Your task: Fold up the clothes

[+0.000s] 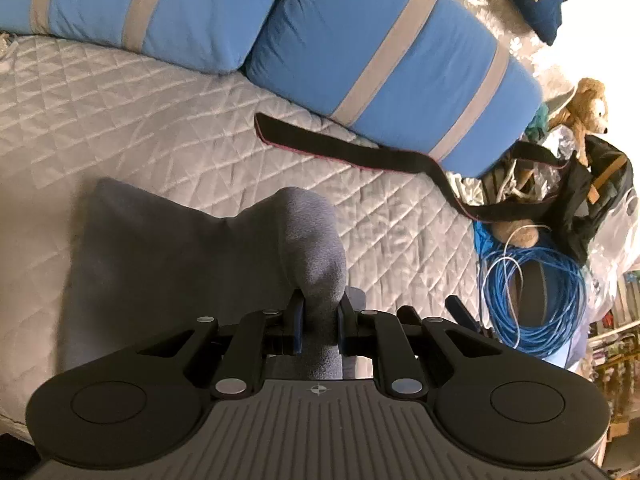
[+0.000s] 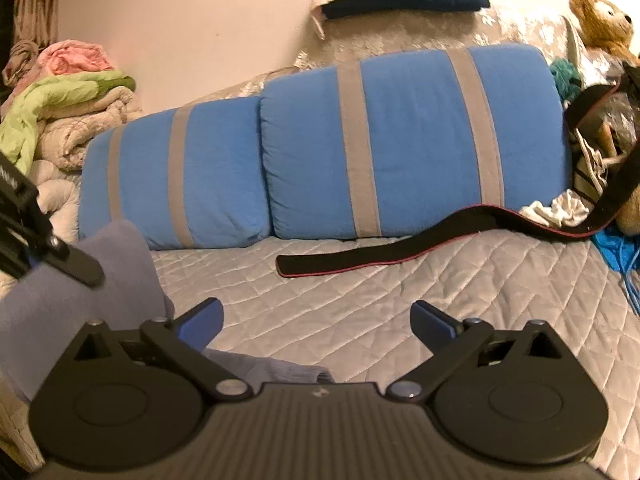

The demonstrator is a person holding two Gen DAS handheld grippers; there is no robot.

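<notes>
The left gripper (image 1: 319,312) has its fingers (image 1: 295,320) closed on a bunched fold of the grey cloth (image 1: 168,264). The fold rises between the two blue pads, and the rest of the cloth hangs and spreads to the left, down to the bed (image 1: 140,120). In the right wrist view the same cloth (image 2: 76,296) shows at the left edge, with the left gripper (image 2: 32,240) above it and one black finger lying across it.

The right gripper (image 2: 316,320) has its fingers (image 2: 434,324) wide apart and nothing is between them; only the quilted bed cover is seen through the gap. Just under this gripper lies a bluish piece of fabric (image 2: 276,370) on the bed, partly hidden by the gripper body. Whether it belongs to the grey cloth I cannot tell.

Farther out, a black strap (image 2: 380,244) with a red edge lies across the bed in front of two blue pillows (image 2: 416,140) with grey stripes. Its right end goes up off the bed edge into a pile of things. There a coil of blue cable (image 1: 536,300) lies beside the bed, and a brown plush bear (image 1: 588,108) sits above a dark bag (image 1: 600,200). At the far left, folded blankets (image 2: 68,112) in green, pink and beige are stacked against the wall.
</notes>
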